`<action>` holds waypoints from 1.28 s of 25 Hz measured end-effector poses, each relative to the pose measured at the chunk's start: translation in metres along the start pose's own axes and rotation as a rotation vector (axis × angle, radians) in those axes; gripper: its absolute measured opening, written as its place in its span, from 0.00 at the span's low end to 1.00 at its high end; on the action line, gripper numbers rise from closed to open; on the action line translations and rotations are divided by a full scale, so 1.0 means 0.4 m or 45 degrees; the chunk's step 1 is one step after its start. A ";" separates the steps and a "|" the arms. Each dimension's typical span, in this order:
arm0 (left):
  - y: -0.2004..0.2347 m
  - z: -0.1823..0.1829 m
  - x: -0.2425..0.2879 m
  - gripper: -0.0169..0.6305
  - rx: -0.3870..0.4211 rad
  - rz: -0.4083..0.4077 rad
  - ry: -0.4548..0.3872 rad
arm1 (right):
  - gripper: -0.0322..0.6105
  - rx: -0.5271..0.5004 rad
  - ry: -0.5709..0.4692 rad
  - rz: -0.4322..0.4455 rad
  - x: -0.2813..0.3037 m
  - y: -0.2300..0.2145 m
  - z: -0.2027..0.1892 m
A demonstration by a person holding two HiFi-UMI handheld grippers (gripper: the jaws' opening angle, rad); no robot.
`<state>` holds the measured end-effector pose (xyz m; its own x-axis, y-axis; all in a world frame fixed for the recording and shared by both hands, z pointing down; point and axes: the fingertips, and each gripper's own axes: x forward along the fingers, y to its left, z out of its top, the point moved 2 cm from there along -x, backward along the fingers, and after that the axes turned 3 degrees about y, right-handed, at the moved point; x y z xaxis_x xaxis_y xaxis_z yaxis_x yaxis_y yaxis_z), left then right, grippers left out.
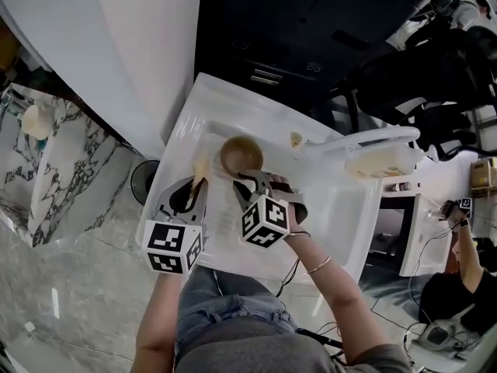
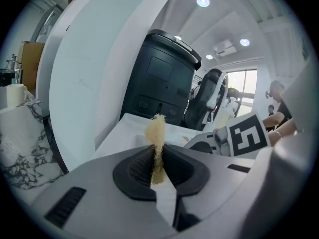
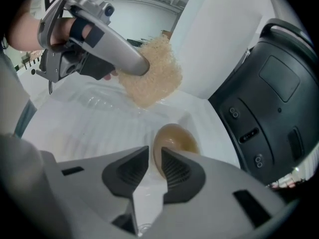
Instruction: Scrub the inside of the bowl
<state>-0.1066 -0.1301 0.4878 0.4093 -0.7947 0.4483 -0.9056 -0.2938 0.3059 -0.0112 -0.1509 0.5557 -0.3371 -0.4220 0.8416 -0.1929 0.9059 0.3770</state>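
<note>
A brown bowl (image 1: pixel 241 154) rests tilted in the white sink (image 1: pixel 326 200). My right gripper (image 1: pixel 248 182) is shut on the bowl's near rim; in the right gripper view the rim (image 3: pixel 158 153) passes between the two pads of that gripper (image 3: pixel 155 164). My left gripper (image 1: pixel 197 183) is shut on a tan fibrous scrub pad (image 1: pixel 199 166), held just left of the bowl and apart from it. The pad (image 2: pixel 156 141) sticks up out of the closed left gripper (image 2: pixel 157 158). In the right gripper view the pad (image 3: pixel 152 76) hangs above and left of the bowl (image 3: pixel 177 137).
A black appliance (image 1: pixel 311 29) stands behind the sink, also seen as a dark body (image 3: pixel 269 103). A white curved arm (image 1: pixel 373 137) and a pale dish (image 1: pixel 380 162) lie at the right. A marble counter (image 1: pixel 70 162) and a round dark bin (image 1: pixel 144 180) are at the left.
</note>
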 end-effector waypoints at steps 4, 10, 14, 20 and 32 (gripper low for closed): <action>0.004 -0.006 0.011 0.10 -0.022 0.012 0.004 | 0.17 -0.058 0.012 0.011 0.018 -0.001 -0.001; 0.017 -0.005 0.021 0.10 -0.035 0.030 0.003 | 0.16 -0.093 0.025 0.031 0.047 -0.003 -0.002; 0.026 -0.005 0.021 0.10 -0.046 0.045 0.002 | 0.12 -0.089 0.029 0.034 0.057 -0.004 -0.006; 0.029 -0.001 0.015 0.10 -0.047 0.053 0.002 | 0.10 -0.086 0.013 0.044 0.050 -0.007 -0.006; 0.025 0.034 -0.036 0.10 0.028 0.042 -0.028 | 0.09 0.261 -0.300 0.156 -0.097 -0.008 0.035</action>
<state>-0.1232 -0.1287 0.4729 0.3765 -0.8155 0.4395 -0.9210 -0.2782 0.2728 -0.0103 -0.1380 0.5165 -0.5684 -0.3287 0.7542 -0.3110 0.9345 0.1729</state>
